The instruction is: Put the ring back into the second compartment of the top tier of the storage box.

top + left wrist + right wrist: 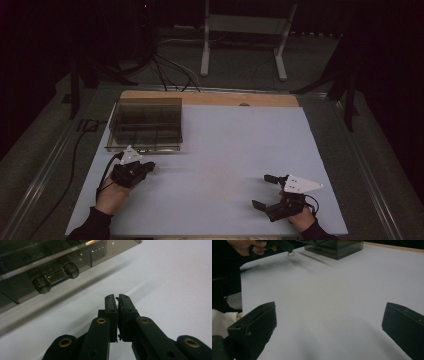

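We see two hands, one set of tongs in each. The left hand lies at the near left of the worktop [225, 145], its forearm coming in from the near edge, and the left tongs [117, 297] point toward the far right, low over the white surface. Their jaws are pressed together; in the right gripper view a small ring-like thing [291, 254] hangs at their tip, but what it is we cannot tell.

There is one smoky transparent compartment box [146, 124], lid down, at the far left of the worktop — just beyond the left tongs, apart from them. One latch with two round knobs [56, 277] sits on its near wall.

The right hand rests at the near right edge, and the right tongs [265, 190] point left with jaws spread wide — bare worktop between them, well apart from the box.
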Demonstrator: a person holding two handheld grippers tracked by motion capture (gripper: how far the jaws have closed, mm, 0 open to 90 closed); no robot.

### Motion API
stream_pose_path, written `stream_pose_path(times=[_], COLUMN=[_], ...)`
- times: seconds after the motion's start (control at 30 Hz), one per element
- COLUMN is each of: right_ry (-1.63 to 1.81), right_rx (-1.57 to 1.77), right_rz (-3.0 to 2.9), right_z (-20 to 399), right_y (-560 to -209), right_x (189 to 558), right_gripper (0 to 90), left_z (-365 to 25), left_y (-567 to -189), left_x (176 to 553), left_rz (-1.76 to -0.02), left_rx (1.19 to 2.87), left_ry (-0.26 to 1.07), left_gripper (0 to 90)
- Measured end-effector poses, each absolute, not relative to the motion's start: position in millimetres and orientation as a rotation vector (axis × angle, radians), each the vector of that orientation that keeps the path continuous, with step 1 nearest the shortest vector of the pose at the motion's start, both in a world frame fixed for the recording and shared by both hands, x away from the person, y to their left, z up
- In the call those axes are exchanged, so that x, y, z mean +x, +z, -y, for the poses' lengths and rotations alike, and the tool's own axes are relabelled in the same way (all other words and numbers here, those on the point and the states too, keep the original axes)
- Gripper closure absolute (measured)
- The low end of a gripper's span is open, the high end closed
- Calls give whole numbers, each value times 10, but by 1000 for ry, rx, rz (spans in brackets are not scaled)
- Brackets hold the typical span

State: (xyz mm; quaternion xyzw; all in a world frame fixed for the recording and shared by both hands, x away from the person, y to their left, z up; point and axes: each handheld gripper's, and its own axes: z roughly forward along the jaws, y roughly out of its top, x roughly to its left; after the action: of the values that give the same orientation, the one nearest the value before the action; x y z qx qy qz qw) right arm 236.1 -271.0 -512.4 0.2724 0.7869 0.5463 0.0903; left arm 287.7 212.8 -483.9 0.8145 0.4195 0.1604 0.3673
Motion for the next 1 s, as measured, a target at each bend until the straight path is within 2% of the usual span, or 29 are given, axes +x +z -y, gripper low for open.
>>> stream_pose_path(times=[1.0], right_ry=[1626], right_rx=[816], right_rz=[-2342], right_z=[2701], right_y=[-5125], right_x=[2365], right_gripper=[0], left_z=[-2214], left_y=[-4558], left_x=[2851], left_rz=[-1054], left_rx=[2002], left_ry=[456], left_gripper=[883])
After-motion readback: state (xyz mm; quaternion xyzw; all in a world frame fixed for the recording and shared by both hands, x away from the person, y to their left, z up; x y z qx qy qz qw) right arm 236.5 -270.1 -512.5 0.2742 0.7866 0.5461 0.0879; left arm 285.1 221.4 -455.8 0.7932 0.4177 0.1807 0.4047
